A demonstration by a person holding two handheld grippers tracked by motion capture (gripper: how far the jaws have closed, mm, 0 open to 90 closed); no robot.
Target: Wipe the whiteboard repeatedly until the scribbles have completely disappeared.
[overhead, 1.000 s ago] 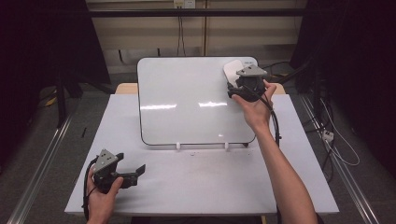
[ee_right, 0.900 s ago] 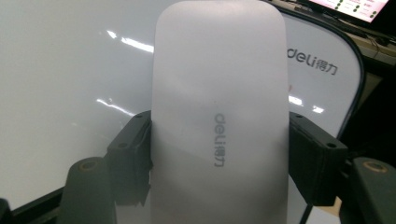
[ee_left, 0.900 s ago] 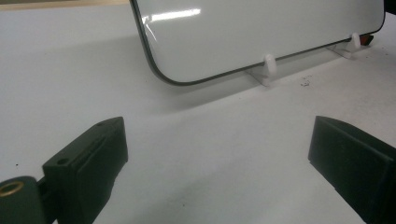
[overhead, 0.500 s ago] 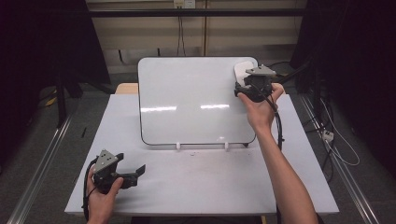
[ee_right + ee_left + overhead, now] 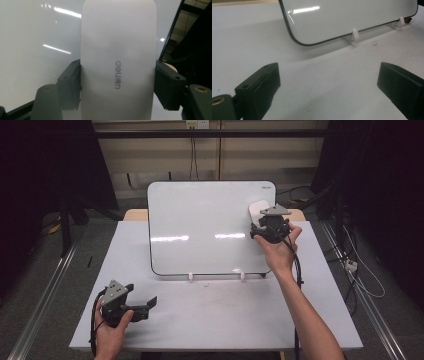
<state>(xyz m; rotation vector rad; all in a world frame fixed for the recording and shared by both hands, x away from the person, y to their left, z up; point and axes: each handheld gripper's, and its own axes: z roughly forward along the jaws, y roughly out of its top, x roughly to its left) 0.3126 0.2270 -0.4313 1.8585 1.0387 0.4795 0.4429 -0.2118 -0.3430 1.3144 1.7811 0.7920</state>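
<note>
While the right gripper (image 5: pixel 264 220) clamps one white eraser (image 5: pixel 117 60) against the right edge of the single whiteboard (image 5: pixel 205 227), which stands on two white clips (image 5: pixel 354 37), the left gripper (image 5: pixel 145 304) rests open on the table (image 5: pixel 210 320), well apart.

High view looks down; both close views share the whiteboard (image 5: pixel 210 227).

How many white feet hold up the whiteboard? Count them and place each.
2. One foot clips the whiteboard's bottom edge left of centre, the other foot right of centre. Any behind the board would be hidden.
</note>
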